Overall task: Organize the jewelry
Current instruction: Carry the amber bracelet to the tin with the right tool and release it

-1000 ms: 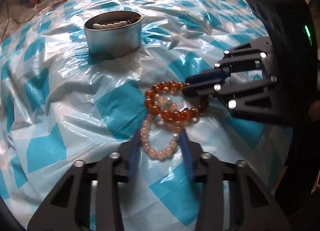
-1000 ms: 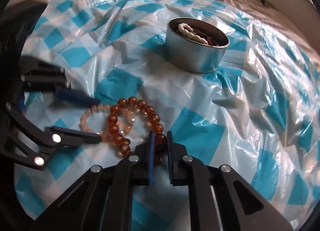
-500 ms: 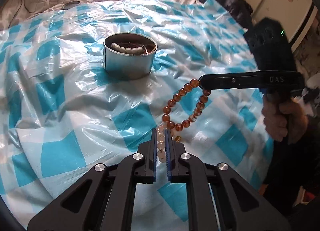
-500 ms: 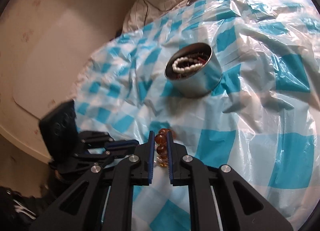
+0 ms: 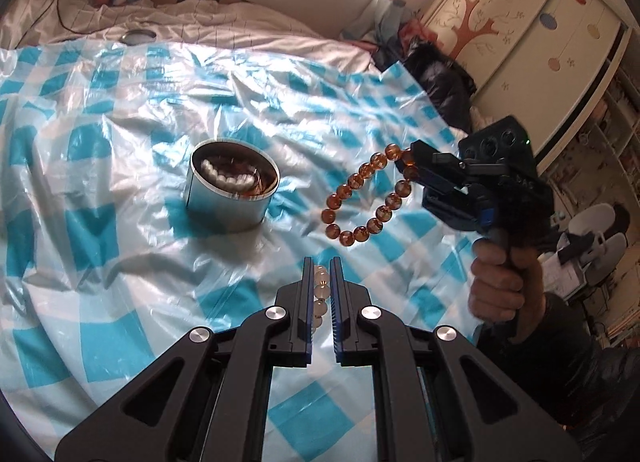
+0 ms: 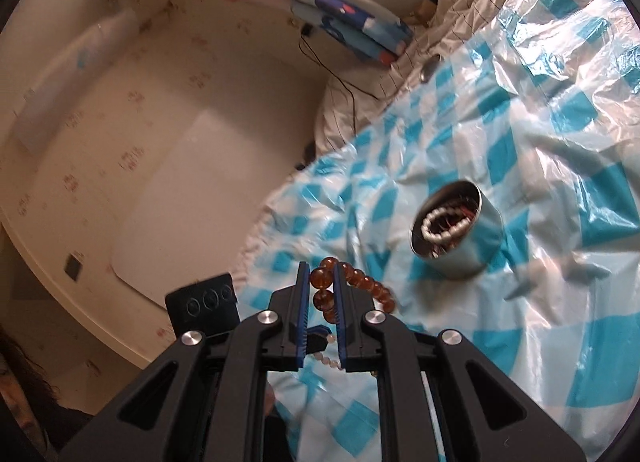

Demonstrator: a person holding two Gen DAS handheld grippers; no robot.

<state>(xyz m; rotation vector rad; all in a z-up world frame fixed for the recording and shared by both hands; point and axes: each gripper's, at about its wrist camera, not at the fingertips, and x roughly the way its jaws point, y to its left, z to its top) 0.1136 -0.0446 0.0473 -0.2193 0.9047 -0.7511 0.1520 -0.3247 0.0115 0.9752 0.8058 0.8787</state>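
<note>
My left gripper (image 5: 321,267) is shut on a pale pink bead bracelet (image 5: 321,290), held above the sheet. My right gripper (image 6: 321,276) is shut on an amber bead bracelet (image 6: 322,299), which hangs as a loop (image 5: 366,198) in the air to the right of the metal tin (image 5: 232,194). The round tin (image 6: 460,236) stands on the blue-and-white checked plastic sheet (image 5: 100,282) and holds a white pearl strand (image 5: 228,180) and darker pieces. The pink bracelet also shows below the right fingers (image 6: 326,360).
The sheet covers a bed with a rumpled white quilt (image 5: 200,18) behind it. A small round metal lid (image 5: 139,36) lies on the quilt. A wardrobe (image 5: 520,22) and clutter stand to the right of the bed.
Both grippers have risen from the sheet with their bracelets. The two bracelets have separated; the amber one now hangs free beside the tin.
</note>
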